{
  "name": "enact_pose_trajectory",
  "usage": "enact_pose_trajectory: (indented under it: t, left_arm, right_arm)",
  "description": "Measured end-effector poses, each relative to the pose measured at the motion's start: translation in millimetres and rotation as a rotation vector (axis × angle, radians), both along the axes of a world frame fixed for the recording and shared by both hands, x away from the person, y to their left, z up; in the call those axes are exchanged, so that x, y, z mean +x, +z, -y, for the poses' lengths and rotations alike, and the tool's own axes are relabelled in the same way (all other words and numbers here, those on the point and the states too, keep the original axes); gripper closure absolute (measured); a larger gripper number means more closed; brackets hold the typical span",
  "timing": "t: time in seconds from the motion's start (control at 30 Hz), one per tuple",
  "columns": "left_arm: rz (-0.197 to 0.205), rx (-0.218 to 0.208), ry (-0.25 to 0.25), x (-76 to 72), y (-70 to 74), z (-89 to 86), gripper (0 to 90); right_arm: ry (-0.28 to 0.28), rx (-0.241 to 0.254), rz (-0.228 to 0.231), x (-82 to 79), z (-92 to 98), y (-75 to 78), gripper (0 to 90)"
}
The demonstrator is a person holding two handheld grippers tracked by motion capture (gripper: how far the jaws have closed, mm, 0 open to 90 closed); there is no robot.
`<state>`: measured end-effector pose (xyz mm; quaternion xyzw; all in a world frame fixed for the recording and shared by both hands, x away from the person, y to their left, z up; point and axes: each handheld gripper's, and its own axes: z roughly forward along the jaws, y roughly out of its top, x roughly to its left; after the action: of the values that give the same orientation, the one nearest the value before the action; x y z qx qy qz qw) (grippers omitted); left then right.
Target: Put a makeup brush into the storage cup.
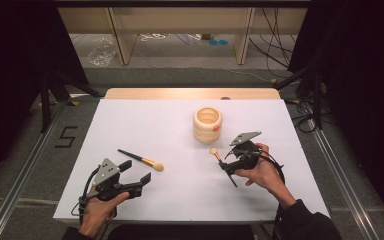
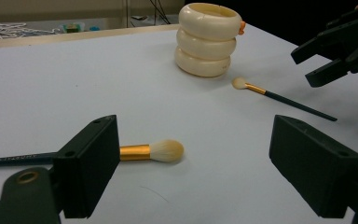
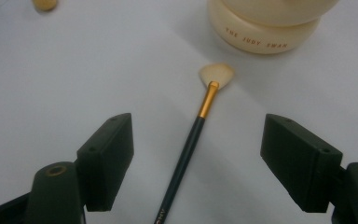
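My work surface is a white table (image 1: 145,125) with a strip of light wood (image 1: 190,93) showing along its far edge. On the grey floor to my left a black figure five (image 1: 66,136) is marked, and metal rails (image 1: 20,175) run along both sides. Beyond the table stand pale wooden legs (image 1: 122,40), a crumpled clear plastic bag (image 1: 101,52) and loose cables (image 1: 275,50).

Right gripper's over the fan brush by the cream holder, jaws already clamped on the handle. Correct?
Not quite. The right gripper is over the fan brush by the cream holder, but its jaws stand open on either side of the handle with a clear gap, not clamped. The right gripper view shows it.
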<state>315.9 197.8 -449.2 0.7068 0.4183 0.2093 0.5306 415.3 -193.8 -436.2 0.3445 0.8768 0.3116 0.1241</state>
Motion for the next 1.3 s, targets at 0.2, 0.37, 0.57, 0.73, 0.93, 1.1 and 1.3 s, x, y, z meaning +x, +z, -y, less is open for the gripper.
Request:
enact_pose_trajectory:
  t: [0.2,0.37,0.57,0.73,0.93,1.1,1.3]
  left_arm:
    - [-0.002,0.000,0.003,-0.3,0.2,-0.5,16.1]
    - [-0.005,-0.001,0.003,-0.5,0.4,-0.8,16.1]
    - [-0.004,-0.002,0.002,-1.0,0.9,-0.9,16.1]
    - [-0.002,-0.003,-0.006,-0.6,0.6,-0.6,16.1]
    - [-0.004,-0.003,0.001,-1.1,0.9,-0.9,16.1]
    - [-0.003,-0.002,0.004,-1.1,1.2,-1.3,16.1]
    - [-0.004,-0.002,0.003,-1.2,1.2,-1.1,16.2]
  right_arm:
    - [0.021,-0.056,-0.027,12.1,-4.3,-1.3,33.4]
    - [0.019,-0.087,-0.084,19.8,-7.3,-5.3,37.9]
    - [0.048,-0.129,-0.145,29.2,-12.7,-13.8,44.6]
    - [0.064,-0.204,-0.168,35.8,-17.4,-17.5,50.3]
    - [0.082,-0.219,-0.192,43.2,-23.1,-15.8,55.1]
    - [0.106,-0.241,-0.213,47.6,-27.9,-17.0,62.4]
    - [0.106,-0.254,-0.228,49.8,-28.3,-19.7,65.4]
